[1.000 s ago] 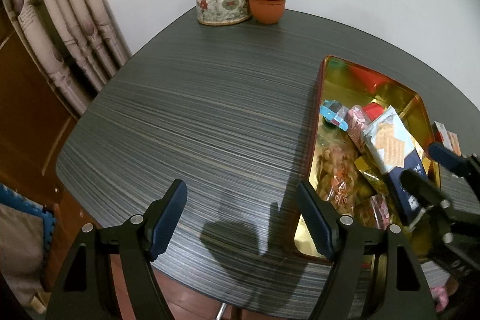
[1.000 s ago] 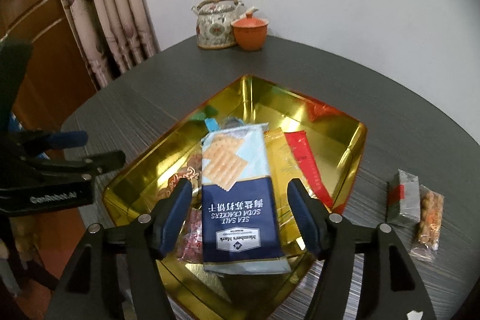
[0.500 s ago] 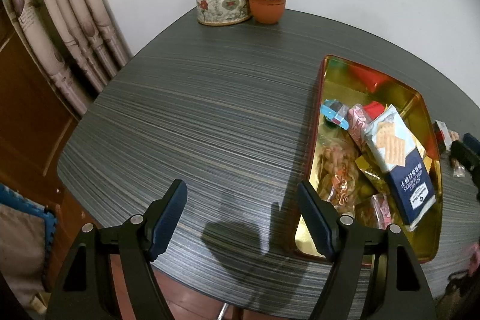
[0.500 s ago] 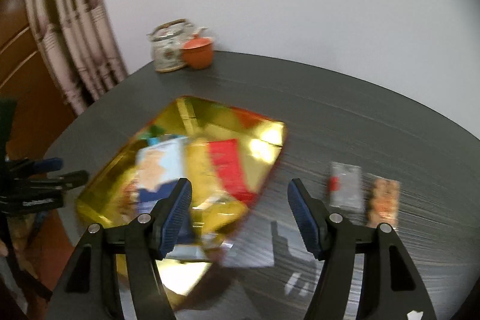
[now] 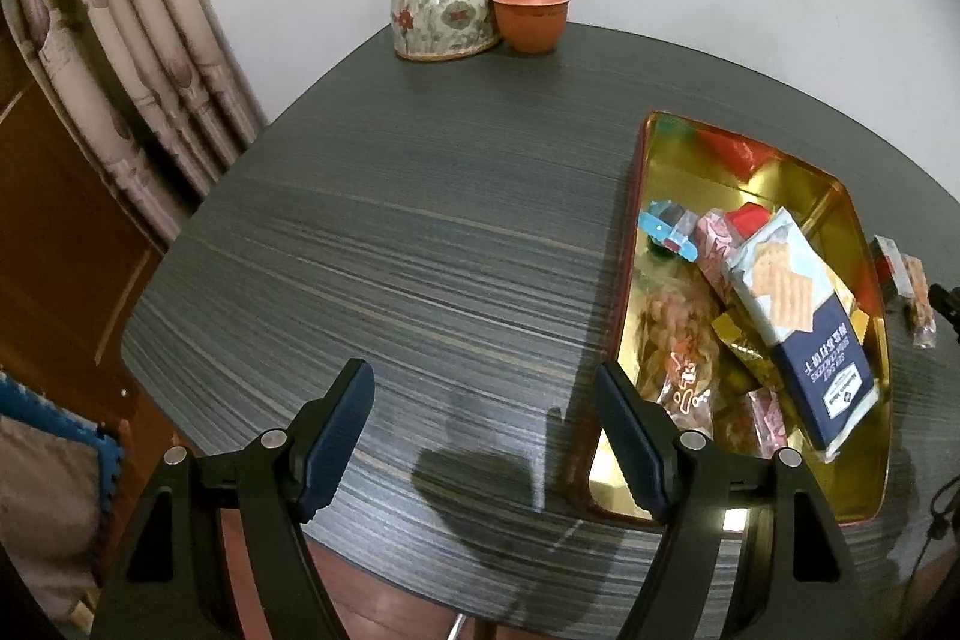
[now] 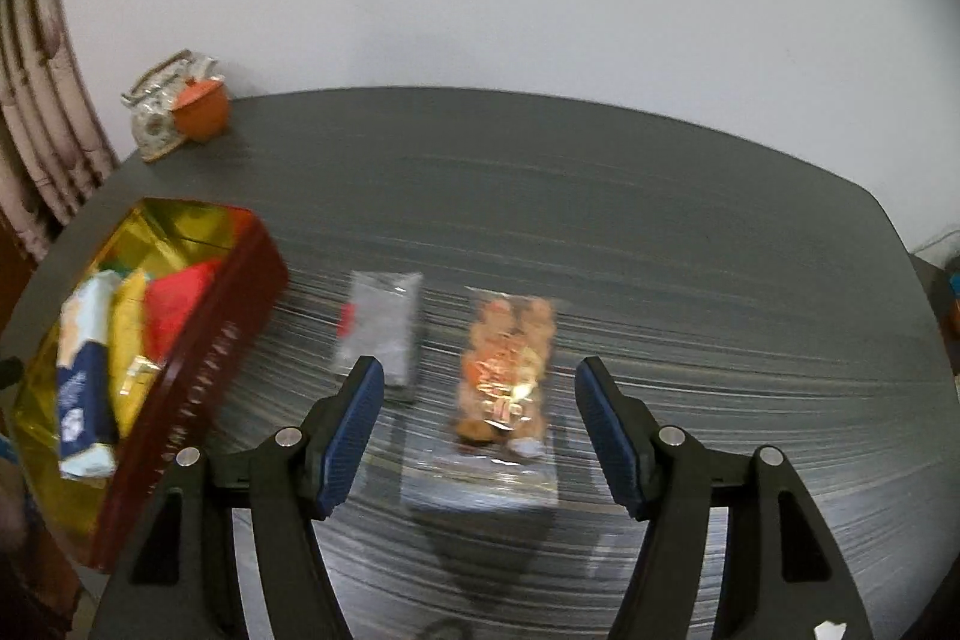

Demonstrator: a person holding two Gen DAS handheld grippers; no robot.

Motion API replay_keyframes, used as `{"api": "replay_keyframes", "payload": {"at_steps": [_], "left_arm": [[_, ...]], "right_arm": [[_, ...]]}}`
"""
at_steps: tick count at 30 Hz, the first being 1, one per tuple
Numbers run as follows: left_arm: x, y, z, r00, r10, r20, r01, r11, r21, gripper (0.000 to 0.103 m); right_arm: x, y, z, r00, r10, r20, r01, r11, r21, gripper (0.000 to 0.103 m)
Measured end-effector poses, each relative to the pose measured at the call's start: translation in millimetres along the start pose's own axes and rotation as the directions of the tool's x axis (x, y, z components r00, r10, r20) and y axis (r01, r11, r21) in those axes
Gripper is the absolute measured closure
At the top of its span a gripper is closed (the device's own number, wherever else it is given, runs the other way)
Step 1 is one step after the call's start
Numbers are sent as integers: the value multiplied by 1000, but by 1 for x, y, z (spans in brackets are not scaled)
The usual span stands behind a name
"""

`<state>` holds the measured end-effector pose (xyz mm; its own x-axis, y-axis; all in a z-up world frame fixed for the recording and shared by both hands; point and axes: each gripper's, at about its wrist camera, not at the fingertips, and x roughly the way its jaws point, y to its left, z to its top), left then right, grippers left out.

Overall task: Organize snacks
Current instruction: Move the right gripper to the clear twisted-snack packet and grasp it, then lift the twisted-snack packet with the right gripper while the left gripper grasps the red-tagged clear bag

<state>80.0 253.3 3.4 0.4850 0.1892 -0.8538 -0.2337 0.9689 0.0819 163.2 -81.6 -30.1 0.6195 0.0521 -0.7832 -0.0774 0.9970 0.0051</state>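
Hovering your right tongs (image 6: 474, 430) spread and empty over the clear peanut packet (image 6: 504, 370), beside the gold tin (image 6: 198, 370); left tongs (image 5: 480, 436) are gaping, empty, near the tin.

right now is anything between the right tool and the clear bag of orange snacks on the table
Nothing visible. The right tool is open, and the clear snack bag lies flat on the table just ahead. The grey packet lies beside it, apart.

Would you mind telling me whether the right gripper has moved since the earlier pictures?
Yes. The right gripper has swung rightward from over the gold tin to the clear snack packet lying on the table.
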Motion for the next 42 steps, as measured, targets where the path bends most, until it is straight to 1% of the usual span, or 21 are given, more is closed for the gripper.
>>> {"api": "replay_keyframes", "payload": {"at_steps": [6,9,11,15,17,19,22,24,25,31,34,42], "left_arm": [[-2,-3,0,1000,-6,19,6,1000,15,27],[-5,-6,1,999,-9,43,8,1000,26,27],[-5,-8,1,999,-14,50,13,999,31,27],[-2,-13,0,999,-17,51,14,998,53,27],[-3,-17,-1,998,-6,64,1,997,73,27],[-7,-20,-1,997,0,83,-8,996,93,27],[-12,-26,-1,994,27,109,-41,991,128,27],[-13,-31,-2,993,45,113,-61,987,148,27],[-14,-34,-2,993,43,108,-60,986,158,27],[-20,-58,0,995,13,99,-32,981,194,27],[-25,-78,4,995,-34,95,14,977,211,27],[-33,-138,17,987,-144,77,118,956,270,27]], "right_arm": [[25,-5,1,999,-22,-38,22,1000,0,41],[38,-6,2,998,-34,-53,34,999,10,41],[44,-8,2,998,-25,-60,26,999,23,42],[52,-11,2,998,-20,-64,22,999,29,49],[54,-10,3,998,-19,-56,20,1000,21,50],[55,-9,3,998,-18,-52,19,1000,10,54],[56,-10,3,999,-22,-41,21,1000,-3,62],[55,-12,2,999,-17,-32,16,1000,-15,67],[54,-14,2,999,-16,-27,16,1000,-18,68],[49,-32,-4,1000,-27,-14,27,1000,-8,69],[50,-38,-3,999,-45,-18,45,999,-5,69],[44,-81,-9,995,-98,-21,99,995,29,69]]}}
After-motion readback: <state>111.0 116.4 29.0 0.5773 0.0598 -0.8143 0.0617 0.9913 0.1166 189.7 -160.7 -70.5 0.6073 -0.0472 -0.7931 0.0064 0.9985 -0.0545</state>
